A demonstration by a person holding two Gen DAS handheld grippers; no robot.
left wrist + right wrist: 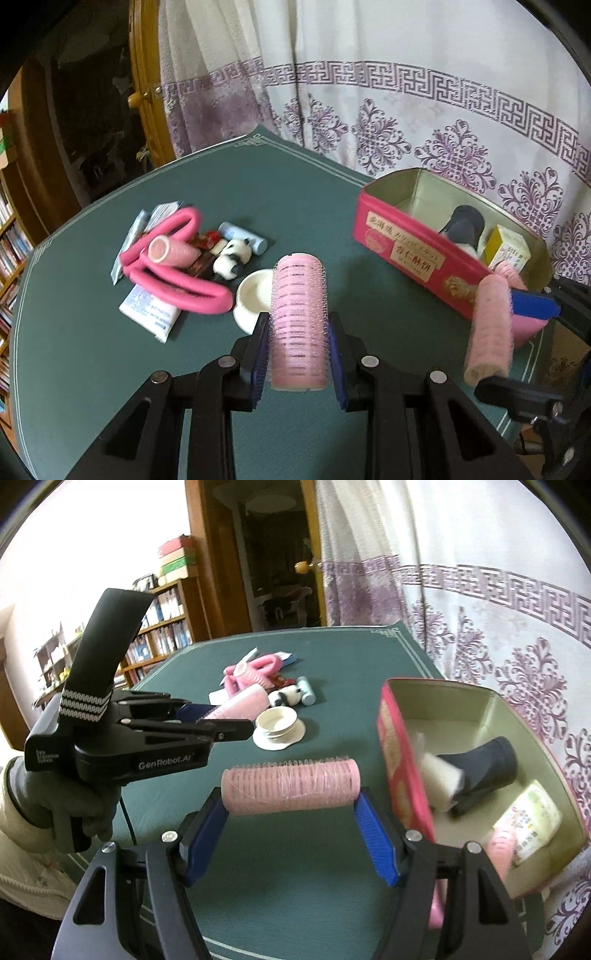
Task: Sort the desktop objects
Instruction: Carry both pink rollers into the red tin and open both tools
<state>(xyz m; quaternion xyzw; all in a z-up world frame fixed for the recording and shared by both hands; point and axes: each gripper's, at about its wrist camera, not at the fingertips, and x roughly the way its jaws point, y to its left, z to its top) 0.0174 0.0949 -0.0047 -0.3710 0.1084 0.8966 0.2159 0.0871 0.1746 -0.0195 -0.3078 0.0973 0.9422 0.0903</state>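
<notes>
My left gripper (297,325) is shut on a pink hair roller (299,284), which lies along its blue pads above the green table (266,192). My right gripper (290,802) is shut on a second pink roller (290,784), clamped crosswise by its two ends. That roller (487,328) shows blurred at the right of the left wrist view, close to the pink tin box (402,240). The box (397,760) stands just right of the right gripper. It holds a black object (487,764), a yellow-green carton (532,819) and another pink roller (498,853).
A pile lies on the far left of the table: a pink foam loop (173,280), a roller (166,249), a panda figure (231,258), a pale blue tube (242,236) and a white sachet (149,317). A white dish (251,295) sits beside it. A patterned curtain hangs behind.
</notes>
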